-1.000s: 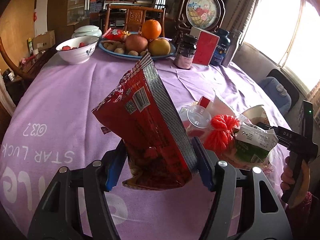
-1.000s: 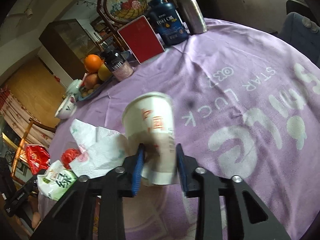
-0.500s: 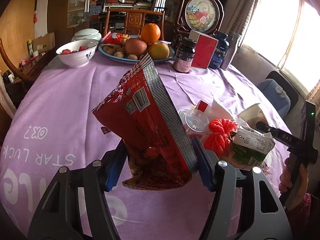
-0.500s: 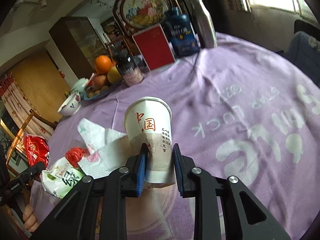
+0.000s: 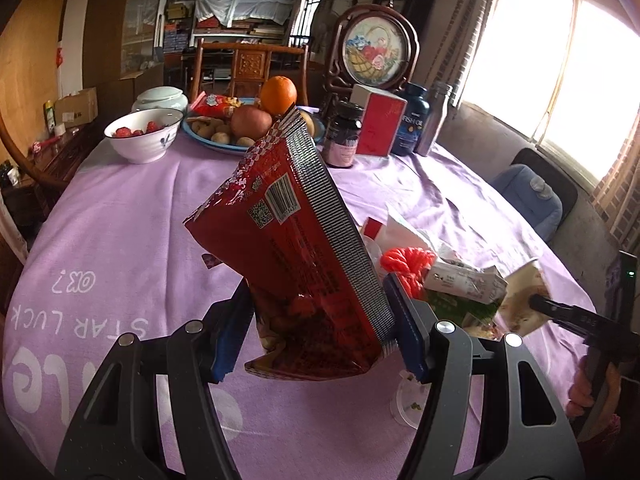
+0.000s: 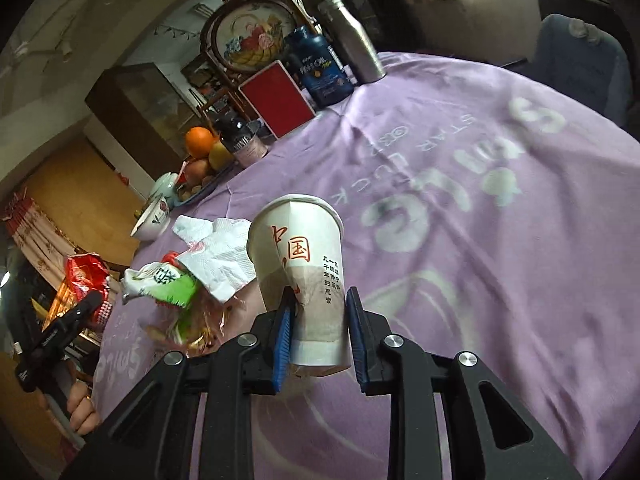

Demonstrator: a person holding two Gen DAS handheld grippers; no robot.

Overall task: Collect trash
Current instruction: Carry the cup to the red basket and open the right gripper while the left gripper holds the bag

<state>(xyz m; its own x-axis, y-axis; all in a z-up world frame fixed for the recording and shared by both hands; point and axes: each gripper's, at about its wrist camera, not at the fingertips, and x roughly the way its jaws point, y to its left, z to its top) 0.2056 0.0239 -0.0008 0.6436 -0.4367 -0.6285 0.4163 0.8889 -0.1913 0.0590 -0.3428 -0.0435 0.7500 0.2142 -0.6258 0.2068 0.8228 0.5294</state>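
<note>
My left gripper point(image 5: 320, 320) is shut on a red snack bag point(image 5: 296, 256), which it holds upright above the purple tablecloth point(image 5: 120, 240). My right gripper point(image 6: 320, 320) is shut on the lower part of a white paper cup point(image 6: 300, 256) with red characters, lifted off the cloth. The left wrist view shows that cup point(image 5: 524, 300) at the far right. Between the two grippers lies a trash pile: a white tissue point(image 6: 224, 252), a green and white packet point(image 6: 160, 284), a red net point(image 5: 404, 264) and a clear plastic lid point(image 5: 408, 400).
At the far side of the table stand a fruit plate point(image 5: 224, 148), a white bowl point(image 5: 140, 140) of strawberries, a dark jar point(image 5: 344, 136), a red box point(image 5: 380, 124), a blue bottle point(image 5: 412, 124), a steel bottle point(image 5: 436, 116) and a round framed picture point(image 5: 376, 52). A blue cushioned chair point(image 5: 528, 196) is at the right.
The right gripper has carried the paper cup away from the trash pile, toward the near right edge of the table. The left gripper has risen slightly with the red bag.
</note>
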